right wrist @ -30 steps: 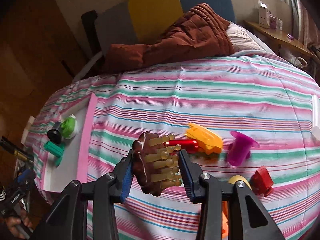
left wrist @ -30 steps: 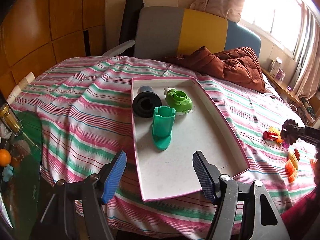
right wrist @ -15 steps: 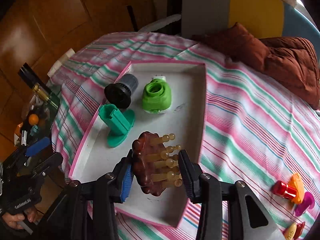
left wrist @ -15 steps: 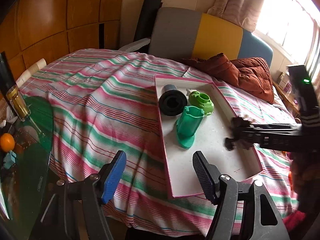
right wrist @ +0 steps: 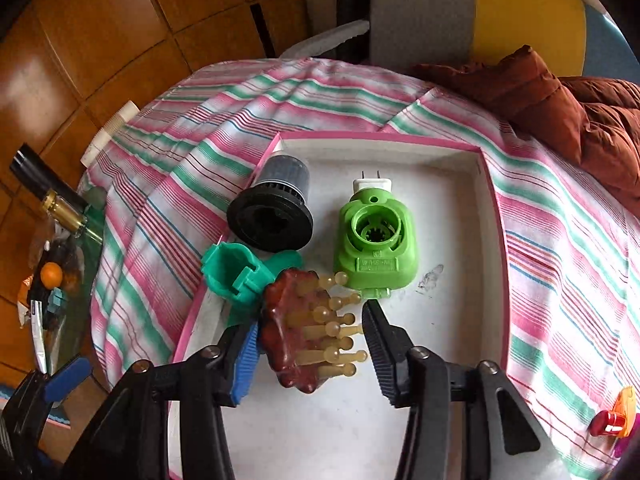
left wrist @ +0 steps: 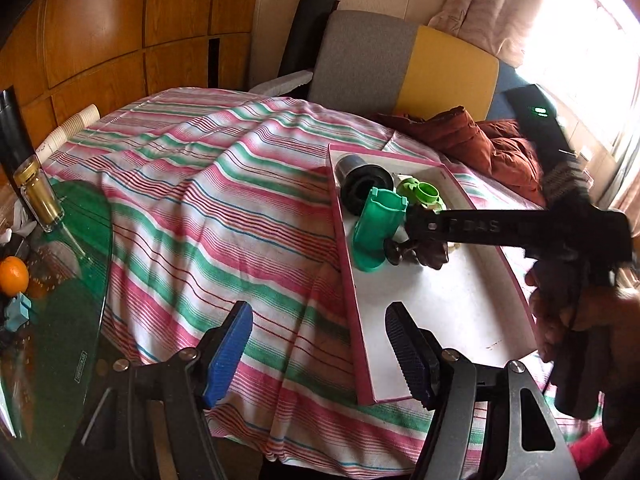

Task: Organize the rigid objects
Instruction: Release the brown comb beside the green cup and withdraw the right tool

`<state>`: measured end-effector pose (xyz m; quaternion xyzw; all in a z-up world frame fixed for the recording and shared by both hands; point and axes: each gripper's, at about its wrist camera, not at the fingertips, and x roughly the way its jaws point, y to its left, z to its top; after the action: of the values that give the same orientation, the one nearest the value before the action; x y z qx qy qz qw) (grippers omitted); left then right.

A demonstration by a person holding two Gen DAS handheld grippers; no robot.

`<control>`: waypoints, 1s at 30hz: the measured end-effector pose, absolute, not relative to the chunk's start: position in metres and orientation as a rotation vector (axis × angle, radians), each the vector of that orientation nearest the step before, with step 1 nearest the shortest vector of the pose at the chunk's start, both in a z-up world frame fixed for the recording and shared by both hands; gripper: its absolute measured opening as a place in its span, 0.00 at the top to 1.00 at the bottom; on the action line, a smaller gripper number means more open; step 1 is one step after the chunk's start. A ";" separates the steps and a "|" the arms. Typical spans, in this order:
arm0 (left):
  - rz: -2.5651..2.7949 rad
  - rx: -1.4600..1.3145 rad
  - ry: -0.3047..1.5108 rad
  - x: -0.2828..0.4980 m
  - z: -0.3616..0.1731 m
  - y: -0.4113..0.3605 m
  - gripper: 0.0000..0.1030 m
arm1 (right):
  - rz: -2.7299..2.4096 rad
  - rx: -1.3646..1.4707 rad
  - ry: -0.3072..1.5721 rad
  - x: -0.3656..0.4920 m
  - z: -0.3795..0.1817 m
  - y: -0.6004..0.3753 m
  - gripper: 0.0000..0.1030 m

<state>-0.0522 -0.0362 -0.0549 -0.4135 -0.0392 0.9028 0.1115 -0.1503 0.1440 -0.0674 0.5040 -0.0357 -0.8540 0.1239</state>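
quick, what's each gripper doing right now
Left gripper: open, empty.
Right gripper: jaws just opening, brown plastic massage brush with tan pegs between them, over the pink-rimmed white tray.

Striped bedspread [left wrist: 208, 200], rust-brown quilted jacket [right wrist: 560, 108], orange [left wrist: 13, 276] on green glass table [left wrist: 72, 280], gold-capped bottle [left wrist: 38, 196]

Brown scalp brush [right wrist: 298, 330], prongs rightward, sits in the pink-rimmed tray [right wrist: 494, 184] beside the teal holder [right wrist: 236, 276].
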 end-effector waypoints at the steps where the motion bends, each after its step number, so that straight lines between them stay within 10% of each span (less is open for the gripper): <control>1: 2.650 -1.214 -0.116 -0.053 -0.055 -0.036 0.32 | -2.507 1.451 -0.102 -0.147 -0.064 0.146 0.47; 30: 2.563 -1.051 0.130 -0.021 -0.011 0.038 0.28 | -3.021 1.293 -0.082 0.003 -0.002 0.329 0.37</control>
<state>-0.0208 0.0381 -0.0115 -0.3727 0.0462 0.9085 0.1833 0.0032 0.3285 -0.0023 0.3923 -0.0250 -0.9166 -0.0729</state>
